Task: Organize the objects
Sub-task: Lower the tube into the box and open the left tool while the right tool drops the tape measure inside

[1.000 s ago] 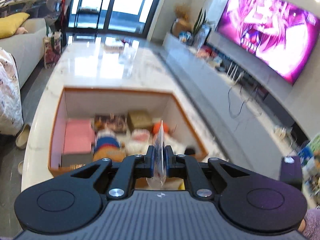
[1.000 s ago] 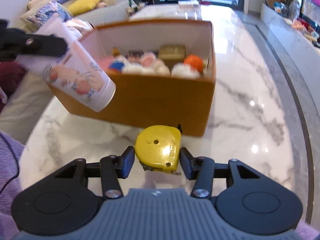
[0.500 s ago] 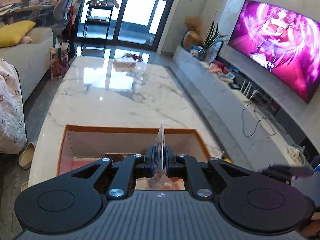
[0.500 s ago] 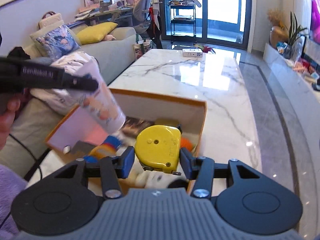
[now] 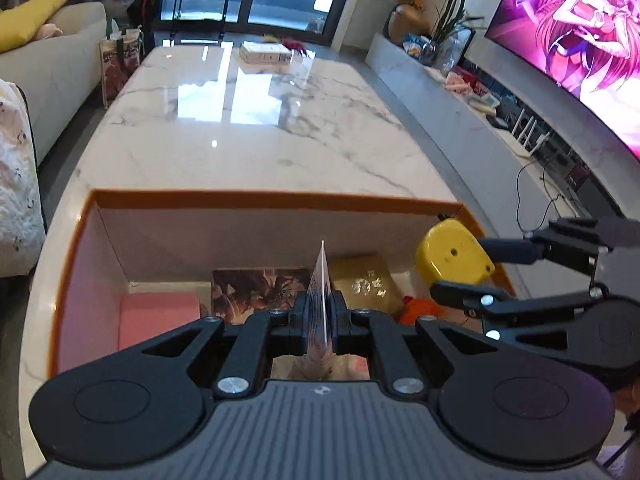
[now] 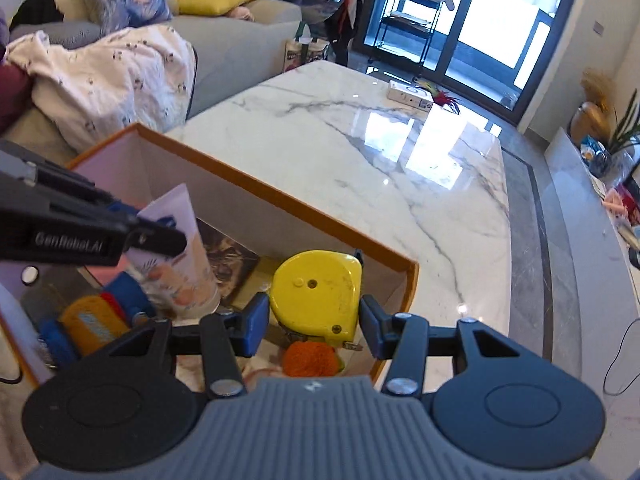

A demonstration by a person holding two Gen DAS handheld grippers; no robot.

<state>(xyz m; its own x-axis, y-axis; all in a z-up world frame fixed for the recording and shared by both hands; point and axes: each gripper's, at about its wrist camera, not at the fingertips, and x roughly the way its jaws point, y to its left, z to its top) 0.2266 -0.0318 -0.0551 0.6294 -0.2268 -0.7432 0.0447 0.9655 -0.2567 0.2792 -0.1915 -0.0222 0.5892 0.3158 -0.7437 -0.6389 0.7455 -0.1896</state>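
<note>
The left gripper (image 5: 320,316) pointed steeply downward, its jaws pinched tight on a tube's flat end. The right gripper (image 6: 312,320), beside it and likewise angled down, clamped a tape measure between its pads.

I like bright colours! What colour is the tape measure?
Yellow. The tape measure shows best in the right wrist view.

Orange-rimmed open cardboard box (image 5: 280,198) on near end of white marble surface (image 5: 256,136). Small flat white carton (image 5: 265,53) at far end of surface. Inside box: pink flat box (image 5: 160,314) left, illustrated picture card (image 5: 260,290) centre, gold square box (image 5: 366,282) right of it, orange woolly ball (image 6: 310,360) nearest right corner.

Left tongs (image 5: 320,314) above box middle, clamping flattened end of floral-print squeeze tube (image 6: 180,256). Right tongs (image 6: 312,320) above box's right end, gripping yellow tape measure (image 6: 316,292).
</note>
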